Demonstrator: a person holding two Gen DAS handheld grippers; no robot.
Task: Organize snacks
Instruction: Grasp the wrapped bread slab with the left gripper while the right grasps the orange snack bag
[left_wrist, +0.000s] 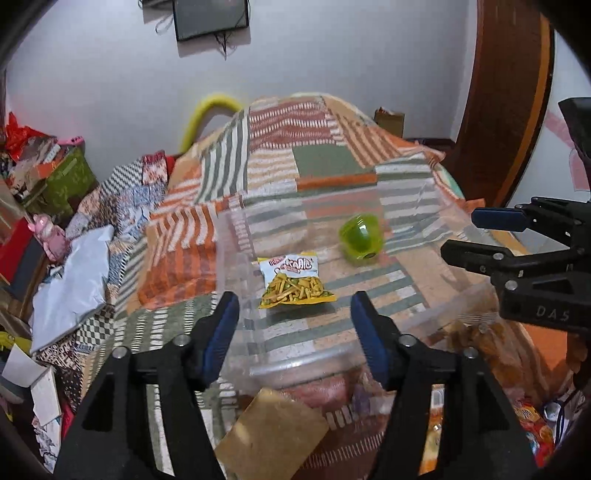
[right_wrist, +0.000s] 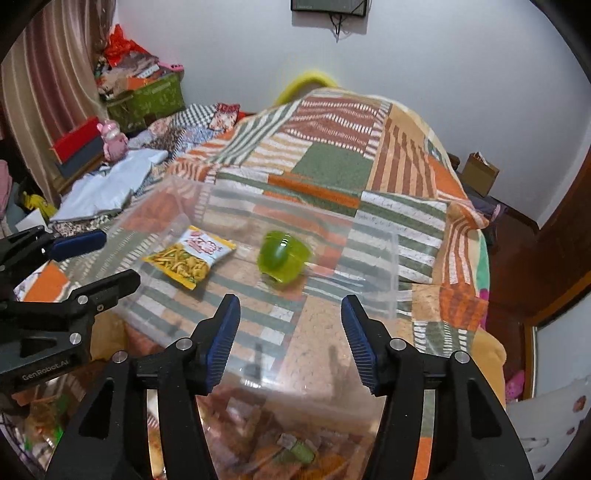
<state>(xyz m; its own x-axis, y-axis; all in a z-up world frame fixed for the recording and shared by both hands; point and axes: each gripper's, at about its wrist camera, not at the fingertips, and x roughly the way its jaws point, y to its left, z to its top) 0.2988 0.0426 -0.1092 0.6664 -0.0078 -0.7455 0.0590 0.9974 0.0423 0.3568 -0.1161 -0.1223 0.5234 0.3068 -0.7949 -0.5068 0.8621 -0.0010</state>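
Left tongs (left_wrist: 295, 325) gaped empty, right tongs (right_wrist: 291, 325) likewise, above clear bin (right_wrist: 391, 258), snack packet (left_wrist: 295, 282) and green cup (right_wrist: 282, 258) inside, atop bed (right_wrist: 332, 162)

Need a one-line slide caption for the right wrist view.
Open right tongs above clear bin holding snack packet and green cup.

Blur, glare and cropped edges on the bed

The green jelly cup (right_wrist: 282, 258) is smeared by blur, its lid unreadable; the snack packet (left_wrist: 295, 280) print is too small to read; the clear bin (right_wrist: 391, 266) walls fade into glare; the wall screen (right_wrist: 328, 7) is cut off at top
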